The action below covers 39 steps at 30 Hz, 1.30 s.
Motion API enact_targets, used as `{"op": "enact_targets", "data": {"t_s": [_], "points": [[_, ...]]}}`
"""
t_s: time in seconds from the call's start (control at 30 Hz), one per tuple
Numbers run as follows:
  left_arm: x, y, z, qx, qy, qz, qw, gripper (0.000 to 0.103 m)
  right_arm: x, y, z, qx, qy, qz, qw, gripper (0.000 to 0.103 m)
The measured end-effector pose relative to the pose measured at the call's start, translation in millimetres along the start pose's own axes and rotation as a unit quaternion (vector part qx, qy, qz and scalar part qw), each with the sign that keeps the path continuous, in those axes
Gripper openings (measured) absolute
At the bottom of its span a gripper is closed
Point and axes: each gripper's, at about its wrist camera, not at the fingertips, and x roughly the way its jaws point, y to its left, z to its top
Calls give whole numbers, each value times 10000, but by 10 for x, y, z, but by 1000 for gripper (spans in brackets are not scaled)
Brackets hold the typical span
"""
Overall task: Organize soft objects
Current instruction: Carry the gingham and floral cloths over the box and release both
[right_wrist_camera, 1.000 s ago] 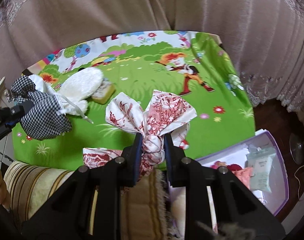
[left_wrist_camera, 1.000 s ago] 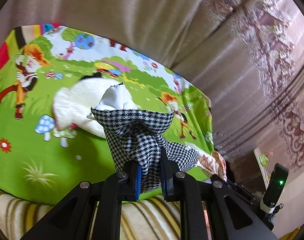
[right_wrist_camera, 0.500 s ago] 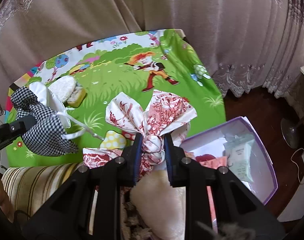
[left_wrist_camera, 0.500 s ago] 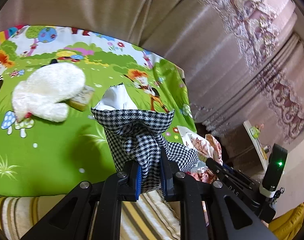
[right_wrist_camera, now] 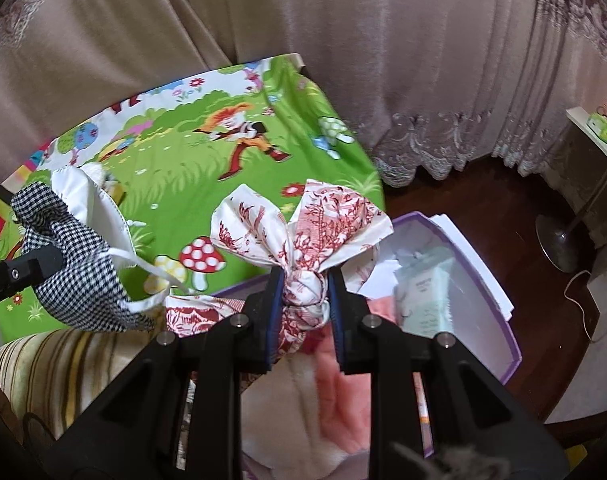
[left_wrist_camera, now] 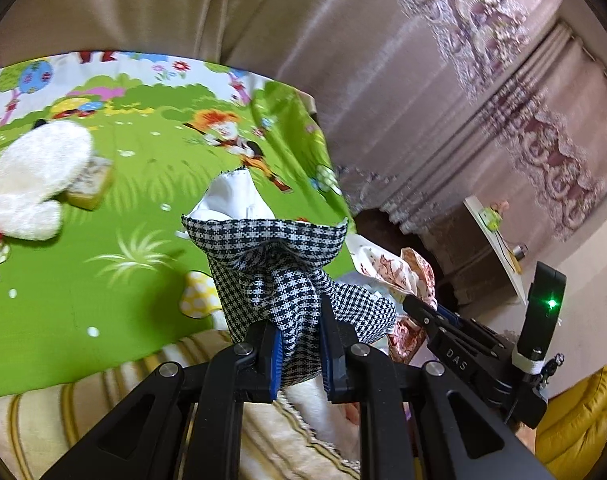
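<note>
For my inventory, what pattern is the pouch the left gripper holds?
Black-and-white houndstooth pouch with a white lining, clearest in the left wrist view.

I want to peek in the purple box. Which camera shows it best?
The right wrist view: the purple box lies open below the right gripper, with papers and a pale packet inside. The left wrist view does not show the box at all.

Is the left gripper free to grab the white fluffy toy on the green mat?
Probably not yet. The left gripper is shut on the checked pouch, so its jaws are full; the fluffy toy lies uncovered though.
</note>
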Motion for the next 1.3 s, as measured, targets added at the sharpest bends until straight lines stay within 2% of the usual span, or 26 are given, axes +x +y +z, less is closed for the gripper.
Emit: {"op": "enact_targets", "data": {"t_s": [0.33, 0.67, 0.77, 0.8, 0.83, 0.87, 0.9, 0.93, 1.03, 1.3], "points": [[308, -414, -83, 368, 417, -278, 9981, 16, -42, -572, -83, 417, 29, -406, 9983, 25], [603, -776, -202, 757, 875, -524, 9919, 16, -92, -989, -126, 732, 59, -715, 9947, 26], [689, -843, -242, 827, 1086, -617, 9887, 21, -92, -1044, -134, 781, 77, -763, 9940, 27], [712, -858, -258, 841, 1142, -636, 9878, 25, -99, -1061, -142, 810, 84, -762, 9938, 33], [747, -884, -273, 873, 1215, -635, 9867, 32, -94, -1088, -139, 869, 90, -761, 9933, 43], [764, -893, -282, 892, 1258, -622, 9861, 36, -97, -1109, -140, 930, 82, -763, 9927, 50], [774, -900, -295, 906, 1287, -619, 9856, 44, -100, -1116, -140, 970, 65, -757, 9924, 62], [778, -899, -304, 913, 1307, -626, 9852, 49, -109, -1128, -142, 1002, 36, -747, 9922, 68], [771, -887, -310, 913, 1319, -607, 9852, 52, -113, -1122, -130, 990, 1, -747, 9923, 73], [670, -766, -212, 810, 1113, -464, 9894, 53, -79, -1027, -138, 920, 59, -559, 9942, 73]]}}
